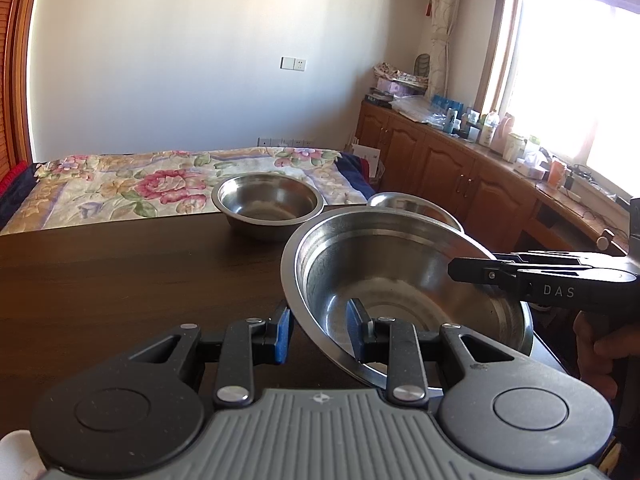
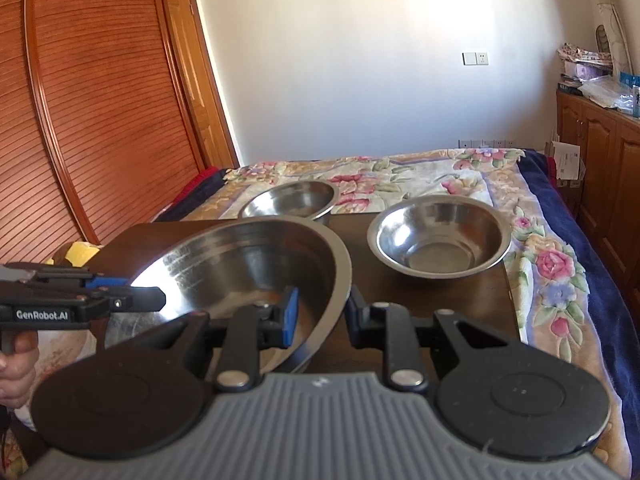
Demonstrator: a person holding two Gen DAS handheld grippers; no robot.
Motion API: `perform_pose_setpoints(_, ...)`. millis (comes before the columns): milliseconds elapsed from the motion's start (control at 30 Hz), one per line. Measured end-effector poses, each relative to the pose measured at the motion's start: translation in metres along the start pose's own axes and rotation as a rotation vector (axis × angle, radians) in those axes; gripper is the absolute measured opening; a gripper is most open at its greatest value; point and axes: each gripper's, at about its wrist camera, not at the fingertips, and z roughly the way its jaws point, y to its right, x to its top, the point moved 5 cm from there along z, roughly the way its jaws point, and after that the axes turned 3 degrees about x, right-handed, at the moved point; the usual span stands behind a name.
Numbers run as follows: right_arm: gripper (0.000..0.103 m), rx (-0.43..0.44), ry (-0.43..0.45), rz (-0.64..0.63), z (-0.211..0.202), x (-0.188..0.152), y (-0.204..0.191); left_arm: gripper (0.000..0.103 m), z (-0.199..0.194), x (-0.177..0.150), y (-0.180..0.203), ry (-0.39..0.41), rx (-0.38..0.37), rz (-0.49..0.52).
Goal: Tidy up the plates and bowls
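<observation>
Early days, by the look of it: nothing stacked, nothing nested, no plates in sight at all. Far left, only bare table (image 1: 120, 272), with a flowered bed (image 1: 120, 184) beyond. Next along, left gripper (image 1: 320, 332) clamped on the near-left rim of the big bowl (image 1: 400, 264), one blue pad outside the wall and one inside, pinching the steel between them. Behind that, at the table's far edge, back bowl (image 1: 268, 204): upright, empty, well apart from the big one. At the middle, the big bowl itself, held from both sides, seemingly tipped and perhaps just off the table, though contact underneath hidden. On its opposite rim, right gripper (image 2: 323, 316), likewise closed on the edge, left pad inside the bowl and right pad outside. Further right, right bowl (image 2: 440, 236), upright and empty near the table's right edge, close to the big bowl but not touching. Done so far, judging from this: a two-handed grip taken on the largest piece. Left to do: probably everything else, meaning settling the big bowl somewhere and gathering the two smaller bowls into or beside it.
</observation>
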Motion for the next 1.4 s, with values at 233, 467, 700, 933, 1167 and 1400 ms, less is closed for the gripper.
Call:
perform_pose_setpoints(233, 0.027, -0.006, 0.012, 0.005, -0.012, -0.003, -0.008, 0.030, -0.019, -0.006, 0.002, 0.018, -0.011, 0.008)
perform_pose_setpoints(467, 0.027, -0.015, 0.028, 0.003, -0.024, -0.004, -0.018, 0.030, -0.036, -0.011, 0.004, 0.033, -0.019, 0.016)
perform_pose_setpoints(700, 0.027, -0.017, 0.034, 0.002, -0.035, -0.008, -0.025, 0.030, -0.053, -0.018, 0.005, 0.041, -0.027, 0.023)
perform_pose_setpoints(933, 0.027, -0.016, 0.035, 0.005, -0.041, -0.015, -0.033, 0.030, -0.064, -0.027, 0.007, 0.041, -0.023, 0.031)
perform_pose_setpoints(1167, 0.027, -0.008, 0.032, 0.012, -0.052, -0.024, -0.040, 0.030, -0.077, -0.042, 0.008, 0.028, -0.025, 0.045)
perform_pose_setpoints(1400, 0.027, -0.010, 0.008, 0.034, -0.051, -0.041, -0.041, 0.030, -0.074, -0.058, 0.009, -0.010, -0.029, 0.053)
